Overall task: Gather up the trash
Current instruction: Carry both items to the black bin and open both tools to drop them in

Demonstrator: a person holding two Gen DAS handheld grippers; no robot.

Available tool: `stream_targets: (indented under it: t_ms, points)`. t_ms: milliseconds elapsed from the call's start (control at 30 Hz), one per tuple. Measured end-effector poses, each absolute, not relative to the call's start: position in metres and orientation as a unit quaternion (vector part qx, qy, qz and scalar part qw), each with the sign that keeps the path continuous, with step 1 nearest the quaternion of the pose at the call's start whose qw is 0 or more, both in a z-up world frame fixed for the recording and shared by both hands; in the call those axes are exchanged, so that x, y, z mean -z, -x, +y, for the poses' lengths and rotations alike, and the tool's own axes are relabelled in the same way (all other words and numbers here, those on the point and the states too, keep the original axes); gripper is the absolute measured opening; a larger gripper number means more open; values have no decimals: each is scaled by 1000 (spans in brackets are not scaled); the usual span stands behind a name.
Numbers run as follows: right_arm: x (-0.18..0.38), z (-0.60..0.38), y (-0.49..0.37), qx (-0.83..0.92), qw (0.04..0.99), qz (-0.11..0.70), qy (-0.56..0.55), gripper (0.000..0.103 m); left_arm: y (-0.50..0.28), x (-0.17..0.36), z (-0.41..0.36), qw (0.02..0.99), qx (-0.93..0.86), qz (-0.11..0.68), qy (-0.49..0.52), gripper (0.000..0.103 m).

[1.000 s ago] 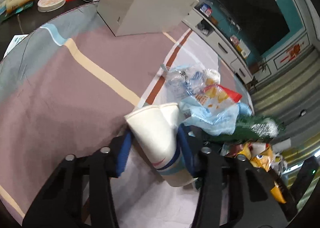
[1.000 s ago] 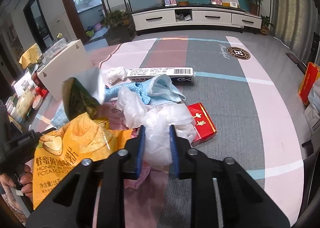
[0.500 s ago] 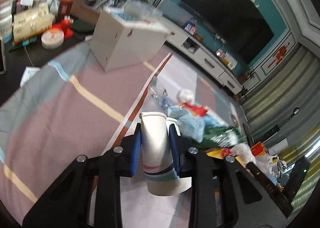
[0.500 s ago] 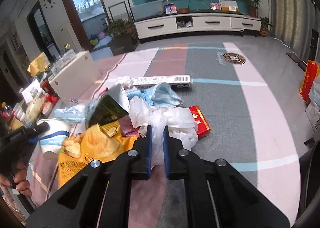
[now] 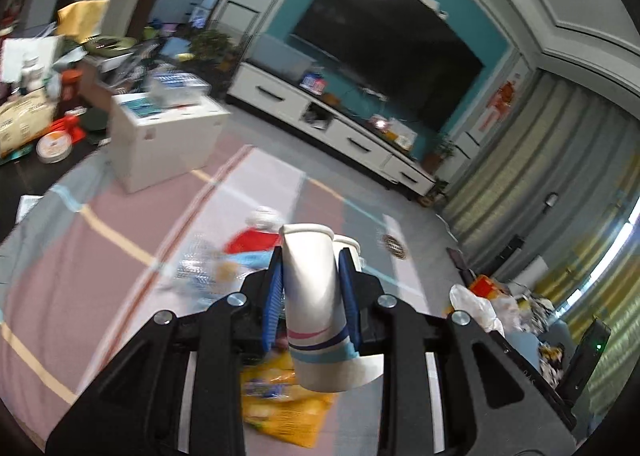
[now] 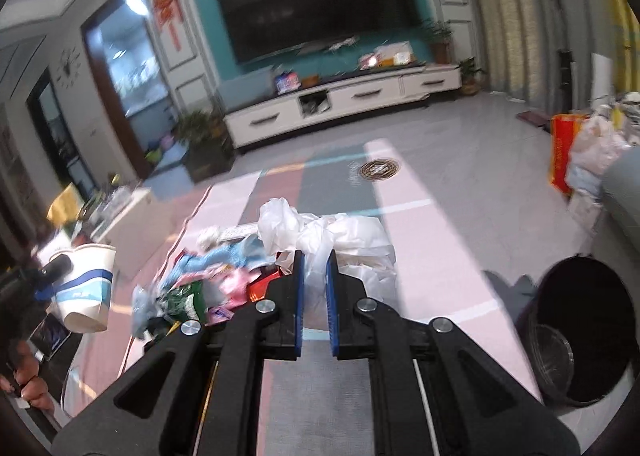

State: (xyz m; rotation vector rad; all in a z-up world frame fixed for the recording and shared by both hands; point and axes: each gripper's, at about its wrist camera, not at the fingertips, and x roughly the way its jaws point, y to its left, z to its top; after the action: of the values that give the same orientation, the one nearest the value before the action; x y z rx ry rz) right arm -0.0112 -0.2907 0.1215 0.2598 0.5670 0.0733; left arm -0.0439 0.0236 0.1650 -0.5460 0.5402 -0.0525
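My left gripper (image 5: 310,276) is shut on stacked white paper cups (image 5: 314,296) with blue and pink stripes, held up above the rug. The same paper cups (image 6: 86,284) show at the left of the right wrist view, in the left gripper (image 6: 52,276). My right gripper (image 6: 315,276) is shut on a crumpled white plastic bag (image 6: 320,232), lifted off the floor. Below lies the trash pile (image 6: 200,284): blue cloth, a green packet, pink and red wrappers. A yellow chip bag (image 5: 280,400) lies under the left gripper.
A black bin (image 6: 580,336) with a clear lid inside stands on the rug at the lower right. A white box (image 5: 160,143) sits to the left, a TV cabinet (image 6: 340,103) behind. Bags (image 6: 592,151) pile at the right. A person's hand (image 6: 28,388) shows at lower left.
Both grippers rose from the trash pile, the left carrying the cups and the right the plastic bag. The left jaws closed tighter on the cups. The black bin came into the right view.
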Motion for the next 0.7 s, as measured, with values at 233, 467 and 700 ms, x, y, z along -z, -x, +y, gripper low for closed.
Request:
stream_targets:
  t_ms: [233, 467, 700]
  points:
    - [-133, -345, 43, 53, 957, 236, -158, 11, 40, -176, -75, 933, 88, 272, 218, 28]
    - [-122, -394, 68, 121, 944, 229, -203, 11, 30, -163, -165, 928, 148, 300, 164, 28]
    - [-100, -445, 85, 204, 914, 242, -252, 11, 32, -138, -244, 909, 218, 326, 141, 28]
